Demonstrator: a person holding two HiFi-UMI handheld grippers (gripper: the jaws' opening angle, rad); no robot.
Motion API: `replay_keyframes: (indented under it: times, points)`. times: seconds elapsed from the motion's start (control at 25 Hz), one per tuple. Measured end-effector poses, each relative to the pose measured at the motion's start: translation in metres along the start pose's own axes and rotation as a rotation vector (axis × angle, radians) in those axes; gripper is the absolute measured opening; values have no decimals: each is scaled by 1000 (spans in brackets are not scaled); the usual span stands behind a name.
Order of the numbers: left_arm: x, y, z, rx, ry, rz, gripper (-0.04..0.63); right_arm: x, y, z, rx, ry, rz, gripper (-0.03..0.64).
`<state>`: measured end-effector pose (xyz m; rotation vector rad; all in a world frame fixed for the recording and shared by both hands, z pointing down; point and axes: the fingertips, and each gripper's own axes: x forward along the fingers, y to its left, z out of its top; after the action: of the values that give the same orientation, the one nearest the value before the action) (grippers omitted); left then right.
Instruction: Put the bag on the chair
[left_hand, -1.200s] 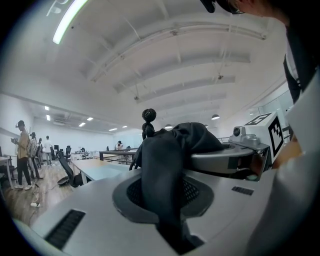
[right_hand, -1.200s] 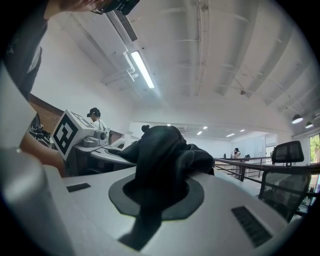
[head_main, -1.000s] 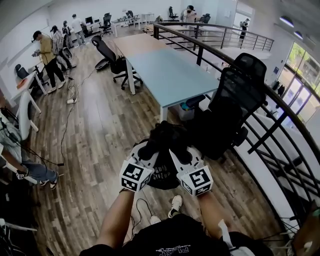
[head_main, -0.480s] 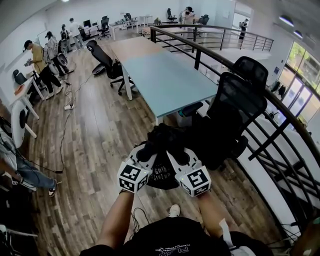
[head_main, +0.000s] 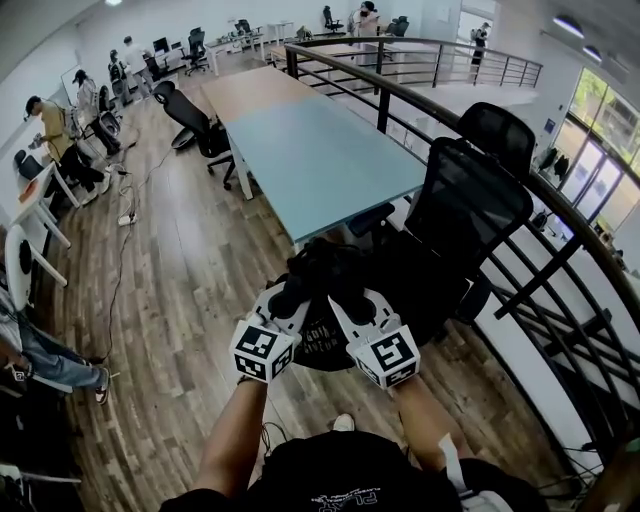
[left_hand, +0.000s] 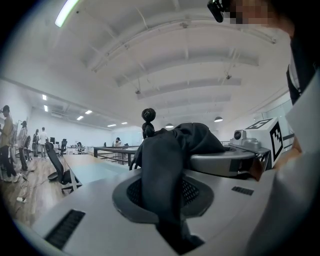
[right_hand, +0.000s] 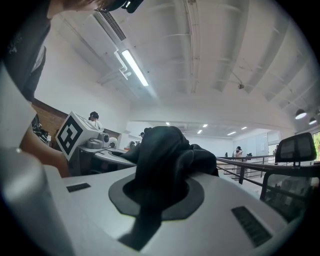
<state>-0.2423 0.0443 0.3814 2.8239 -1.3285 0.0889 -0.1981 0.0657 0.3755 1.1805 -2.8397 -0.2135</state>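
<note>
A black cloth bag (head_main: 322, 325) hangs in the air in front of me, bunched up at its top. My left gripper (head_main: 291, 296) is shut on its black fabric (left_hand: 162, 165), which runs down between the jaws. My right gripper (head_main: 347, 298) is shut on another fold of the same fabric (right_hand: 161, 155). Both grippers sit side by side, their marker cubes toward me. The black mesh office chair (head_main: 472, 205) stands just ahead and to the right of the bag, its seat largely hidden behind the bag. The bag hangs apart from the chair.
A long light-blue table (head_main: 318, 152) stands ahead to the left of the chair. A dark metal railing (head_main: 560, 225) runs along the right, right behind the chair. Another black chair (head_main: 195, 120) and several people (head_main: 55, 135) are at the far left, with cables (head_main: 118, 270) on the wooden floor.
The view has closed in on the chair and table, which now sit nearer and lower in frame. Both grippers keep the same hold on the bag.
</note>
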Motion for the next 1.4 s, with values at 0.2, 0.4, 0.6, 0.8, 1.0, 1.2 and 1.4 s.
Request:
replay_keyframes:
  times: [0.2, 0.4, 0.6, 0.8, 1.0, 1.2, 1.4]
  points:
    - [38, -10, 1, -10, 9, -19, 75, -7, -37, -6, 7, 16, -14, 41]
    - [70, -16, -6, -26, 18, -63, 76, -10, -65, -20, 17, 33, -46, 41]
    - [109, -14, -17, -30, 41, -107, 77, -5, -99, -38, 33, 43, -85, 41]
    - [149, -9, -22, -23, 55, -164, 77, 4, -132, -50, 44, 57, -143, 41]
    - [192, 6, -14, -13, 47, -239, 77, 23, -171, -49, 45, 59, -198, 41]
    - [234, 25, -7, -3, 43, -311, 77, 47, -209, -50, 43, 57, -257, 41]
    - [272, 47, -5, 5, 45, -369, 77, 73, -241, -55, 38, 67, -308, 41]
